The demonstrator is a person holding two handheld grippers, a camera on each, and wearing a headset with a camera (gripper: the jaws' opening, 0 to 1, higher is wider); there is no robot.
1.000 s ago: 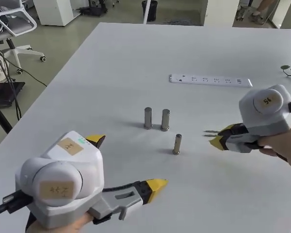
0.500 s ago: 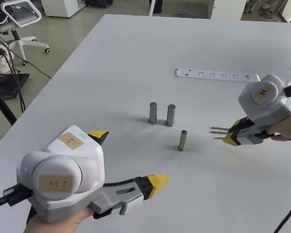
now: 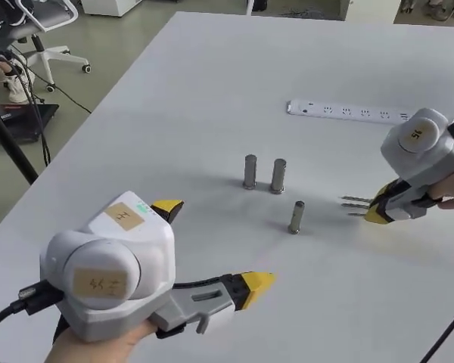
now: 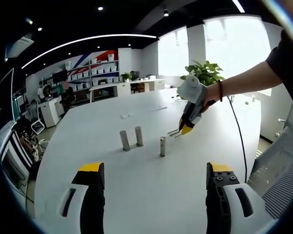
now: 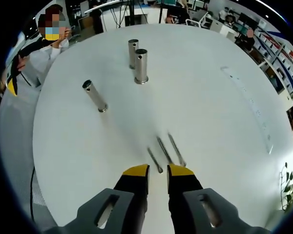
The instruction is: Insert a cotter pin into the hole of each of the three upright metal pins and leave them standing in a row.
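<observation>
Clamped shut in the right tool (image 3: pixel 378 212): a few thin cotter pins (image 3: pixel 353 203), aimed at the nearest metal pin (image 3: pixel 296 217), upright mid-tabletop (image 3: pixel 212 91), just apart from the other two (image 3: pixel 250 172). Left tool (image 3: pixel 212 246) wide open, empty, by the near edge. Risk of toppling that unbraced pin through a missed hole, or of snagging on spare cotters. Three separate cotter tips plain in the right gripper view, harder to separate in the head view.
</observation>
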